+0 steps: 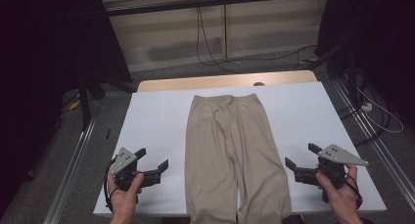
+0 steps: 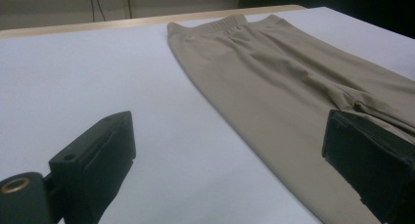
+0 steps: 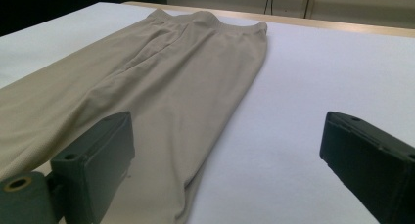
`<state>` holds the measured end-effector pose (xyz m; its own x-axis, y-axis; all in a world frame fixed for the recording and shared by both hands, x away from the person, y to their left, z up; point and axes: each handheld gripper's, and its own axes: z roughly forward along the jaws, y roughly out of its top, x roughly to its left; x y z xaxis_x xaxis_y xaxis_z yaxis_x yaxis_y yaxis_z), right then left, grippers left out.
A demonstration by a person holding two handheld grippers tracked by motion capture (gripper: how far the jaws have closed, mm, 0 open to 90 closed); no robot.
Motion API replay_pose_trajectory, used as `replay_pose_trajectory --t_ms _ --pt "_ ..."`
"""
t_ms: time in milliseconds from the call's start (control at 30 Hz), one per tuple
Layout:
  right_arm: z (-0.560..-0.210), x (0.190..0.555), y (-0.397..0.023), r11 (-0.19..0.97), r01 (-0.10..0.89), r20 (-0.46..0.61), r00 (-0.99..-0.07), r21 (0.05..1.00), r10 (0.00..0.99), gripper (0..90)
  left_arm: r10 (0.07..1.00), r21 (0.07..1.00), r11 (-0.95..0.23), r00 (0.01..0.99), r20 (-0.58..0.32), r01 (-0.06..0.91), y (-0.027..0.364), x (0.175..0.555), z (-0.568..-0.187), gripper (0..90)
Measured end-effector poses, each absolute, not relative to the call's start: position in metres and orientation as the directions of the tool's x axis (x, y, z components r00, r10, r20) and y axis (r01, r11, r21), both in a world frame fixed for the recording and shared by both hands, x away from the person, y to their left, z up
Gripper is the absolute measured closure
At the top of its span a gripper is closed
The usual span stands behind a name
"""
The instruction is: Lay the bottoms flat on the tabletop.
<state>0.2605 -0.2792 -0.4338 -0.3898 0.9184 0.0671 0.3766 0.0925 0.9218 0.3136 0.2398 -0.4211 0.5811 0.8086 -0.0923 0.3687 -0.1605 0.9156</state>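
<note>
Beige fabric trousers [image 1: 234,150] flat on white-covered table [image 1: 156,116]; grey floor, black cables behind; left gripper [image 1: 152,160] and right gripper [image 1: 302,155] wide open, empty; no legible writing

High cam is looking forward and down over the desk [image 1: 161,111] from the person's side, fairly far off. Left gripper cam is sitting low, near the desk, facing along its jaws twd the far edge; right cam likewise. Both are sharing the beige trousers [image 2: 274,62] w/ the high view.
</note>
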Motion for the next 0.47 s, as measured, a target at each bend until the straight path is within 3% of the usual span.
replay_pose_trajectory --t_ms 467 --pt "-0.4348 0.2631 -0.2749 0.111 0.357 0.049 -0.409 0.927 0.911 6.5 0.821 0.904 -0.144 0.558 -0.119 0.403 0.2408 0.3188 -0.4238 5.5"
